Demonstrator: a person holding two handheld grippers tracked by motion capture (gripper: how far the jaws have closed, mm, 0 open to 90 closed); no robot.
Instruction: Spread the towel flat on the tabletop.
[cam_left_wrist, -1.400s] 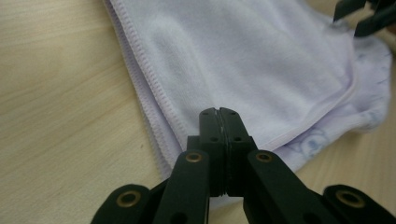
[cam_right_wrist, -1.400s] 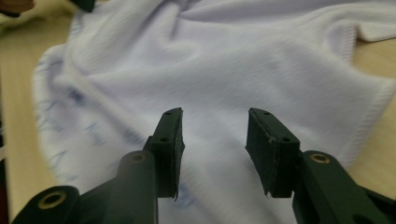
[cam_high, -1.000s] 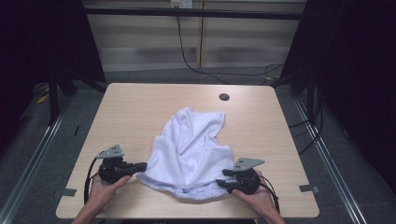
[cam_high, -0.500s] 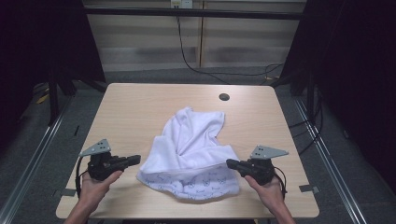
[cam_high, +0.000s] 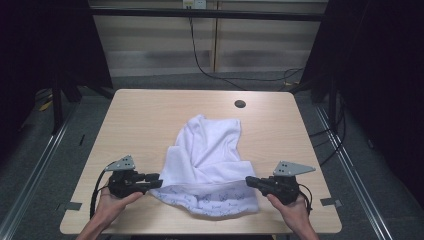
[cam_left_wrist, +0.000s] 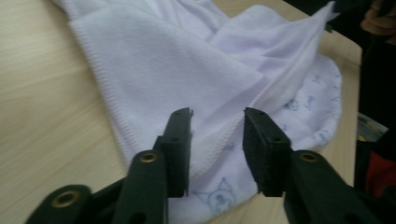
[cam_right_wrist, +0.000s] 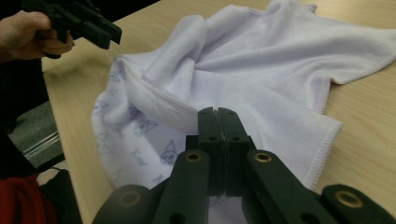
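1. Pale wooden rectangular table (cam_high: 140, 120) with rounded corners; a small dark round cable port (cam_high: 240, 104) sits near its far edge.

2. Crumpled white terry-cloth towel (cam_high: 210, 160) lies on the near half of the table, between the two grippers. Its far part is bunched into folds; its near edge spreads flat and shows faint blue cartoon prints (cam_left_wrist: 219, 198) on the underside layer. Stitched hem is visible in both gripper views.

3. Left black two-jaw gripper (cam_high: 156, 179), held in the person's left hand (cam_high: 112, 205), sits at the towel's left edge. Its jaws have just been opening; in the left gripper view they stand apart, with the towel's hemmed edge lying in the gap and the pads not pressing on it.

4. Right black two-jaw gripper (cam_high: 250, 181), held in the person's right hand (cam_high: 292, 212), sits at the towel's right edge. In the right gripper view the jaws are pressed together, pads meeting. Whether any cloth is pinched between them cannot be told; the towel lies directly beyond and beneath the tips.
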